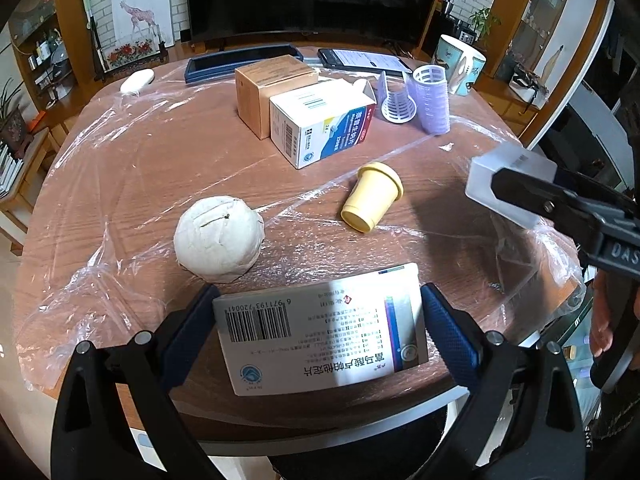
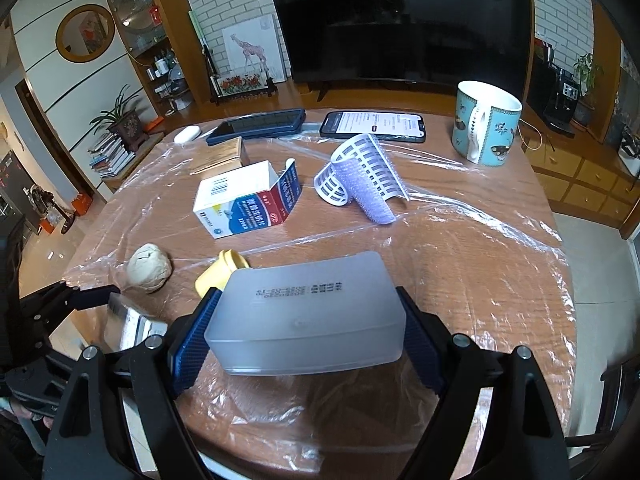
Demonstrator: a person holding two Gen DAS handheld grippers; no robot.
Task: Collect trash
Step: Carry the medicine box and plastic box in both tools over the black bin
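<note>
Nearest the left camera, a white medicine box (image 1: 320,328) is pinched between the blue pads of the left hand-held gripper (image 1: 316,332) at the near edge of the table (image 1: 140,168). On the right, a frosted plastic box (image 2: 308,316) is clamped by the right hand-held gripper (image 2: 306,332) above the plastic film (image 2: 480,240). Left lying on the table are a crumpled paper ball (image 1: 218,238), a yellow cup (image 1: 372,196) on its side, an opened blue-and-white carton (image 1: 320,124) and purple hair rollers (image 1: 430,98) farther back.

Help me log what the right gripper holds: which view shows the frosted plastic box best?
The right wrist view: the frosted plastic box fills its centre between the fingers, its printed lid facing up. The left wrist view catches only one corner at the right edge.
</note>
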